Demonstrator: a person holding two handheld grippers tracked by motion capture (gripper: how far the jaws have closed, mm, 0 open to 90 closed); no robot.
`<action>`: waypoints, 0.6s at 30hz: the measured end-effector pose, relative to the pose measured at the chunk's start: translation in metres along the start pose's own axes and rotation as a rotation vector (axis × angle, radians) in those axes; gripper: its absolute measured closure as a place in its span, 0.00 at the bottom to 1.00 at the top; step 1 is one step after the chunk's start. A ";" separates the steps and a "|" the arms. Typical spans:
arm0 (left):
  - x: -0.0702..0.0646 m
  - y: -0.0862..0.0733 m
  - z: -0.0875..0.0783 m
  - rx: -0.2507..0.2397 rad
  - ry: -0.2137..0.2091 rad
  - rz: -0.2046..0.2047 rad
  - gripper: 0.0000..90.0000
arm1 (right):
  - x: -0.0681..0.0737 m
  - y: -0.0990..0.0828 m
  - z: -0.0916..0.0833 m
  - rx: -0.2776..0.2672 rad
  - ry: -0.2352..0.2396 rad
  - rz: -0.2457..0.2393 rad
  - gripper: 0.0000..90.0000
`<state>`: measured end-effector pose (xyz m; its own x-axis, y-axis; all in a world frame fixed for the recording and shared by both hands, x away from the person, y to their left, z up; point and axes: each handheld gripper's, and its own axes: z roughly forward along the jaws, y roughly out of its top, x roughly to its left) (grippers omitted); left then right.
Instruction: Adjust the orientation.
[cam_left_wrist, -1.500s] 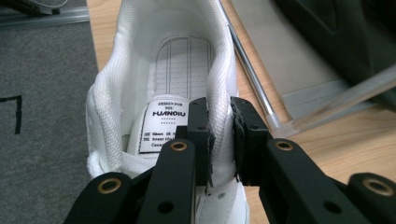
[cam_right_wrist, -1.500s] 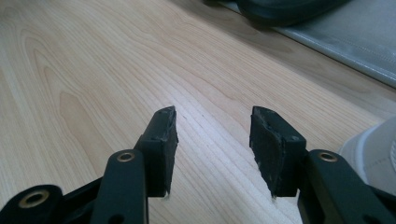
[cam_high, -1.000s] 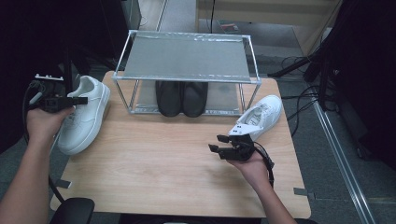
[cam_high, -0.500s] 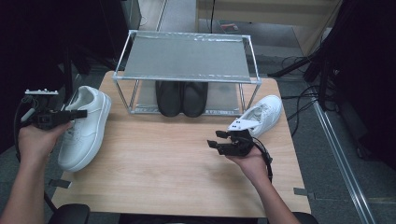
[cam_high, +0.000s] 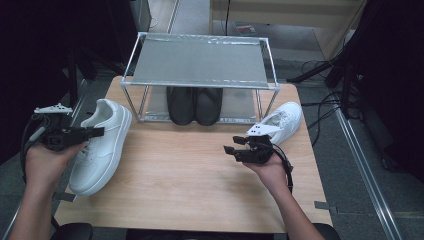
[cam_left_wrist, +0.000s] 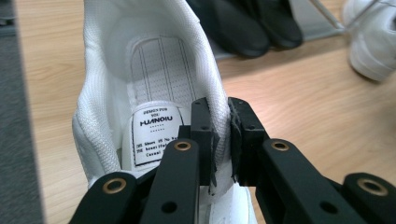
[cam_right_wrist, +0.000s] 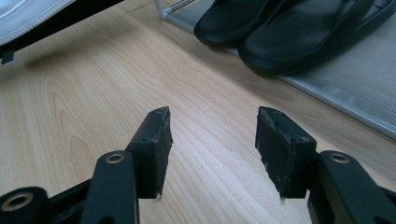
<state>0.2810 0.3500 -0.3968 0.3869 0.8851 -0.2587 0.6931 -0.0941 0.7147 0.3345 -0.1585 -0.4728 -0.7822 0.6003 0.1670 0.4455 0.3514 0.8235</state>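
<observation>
The white shoe (cam_high: 100, 147) lies at the table's (cam_high: 190, 185) left edge, toe toward the person, its empty opening facing up. The left gripper (cam_left_wrist: 219, 140) is clamped on the shoe's collar, one pad inside and one outside. Beyond stands the rack (cam_high: 200, 67): its top shelf is bare and two black slippers (cam_high: 195, 105) sit side by side on the bottom shelf. The right gripper (cam_right_wrist: 212, 149) hovers over bare wood, jaws apart, holding nothing. A second white shoe (cam_high: 280, 122) lies just behind it.

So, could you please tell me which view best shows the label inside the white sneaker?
The left gripper view: the insole label is close and partly readable. The high view shows the white sneaker whole, its label too small; the right gripper view catches a white edge.
</observation>
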 end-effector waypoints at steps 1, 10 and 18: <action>-0.004 0.000 0.001 0.004 -0.011 0.006 0.91 | 0.000 0.000 0.001 0.000 0.001 0.000 0.52; -0.036 0.005 0.024 0.057 -0.107 0.073 0.91 | 0.001 0.001 0.002 -0.001 0.003 -0.004 0.52; -0.073 0.019 0.048 0.108 -0.183 0.167 0.91 | 0.000 0.001 0.001 0.001 -0.003 0.003 0.52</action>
<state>0.2954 0.2620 -0.3959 0.5978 0.7572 -0.2632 0.6676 -0.2884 0.6864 0.3360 -0.1574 -0.4726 -0.7797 0.6033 0.1675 0.4480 0.3505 0.8225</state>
